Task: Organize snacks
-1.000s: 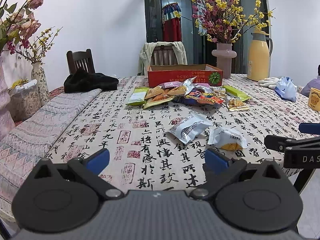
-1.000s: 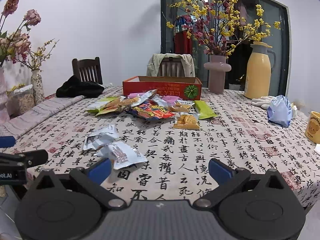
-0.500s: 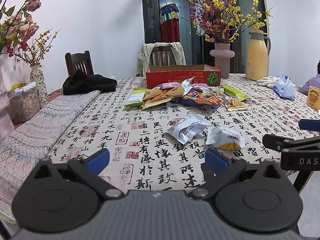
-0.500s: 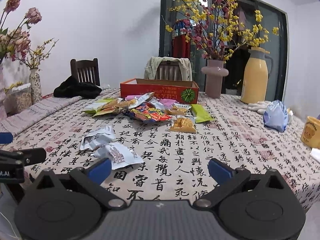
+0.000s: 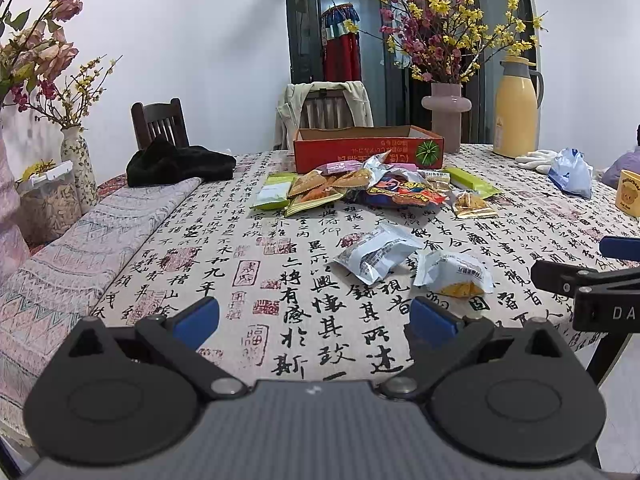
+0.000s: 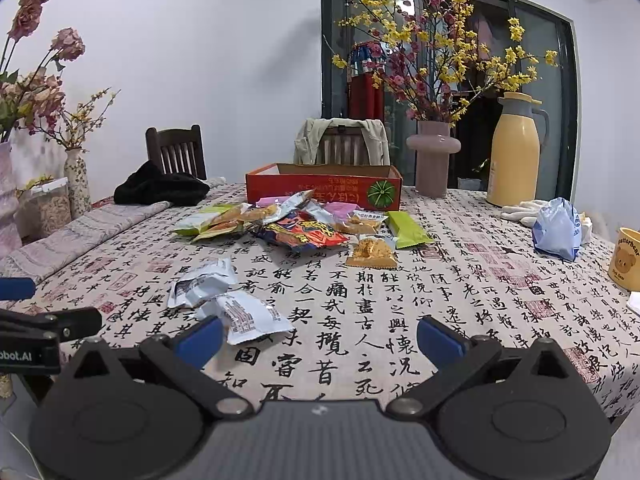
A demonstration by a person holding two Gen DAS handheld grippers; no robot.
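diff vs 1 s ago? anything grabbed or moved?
Nothing grabbed or let go. Both cameras shifted slightly: in the right wrist view the table scene sits a bit lower in frame, so the right gripper tilted or rose a little; the left gripper barely drifted. Both stay open and empty. The two white snack packets, the snack pile and the red box lie as before.

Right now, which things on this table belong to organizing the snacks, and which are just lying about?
Part of the job:
- two white snack packets nearest the camera
- pile of snack packets
- orange packet lying apart
- red cardboard box behind the pile

Just lying about:
- yellow thermos
- pink vase
- black cloth
- blue bag
- white gloves
- yellow mug
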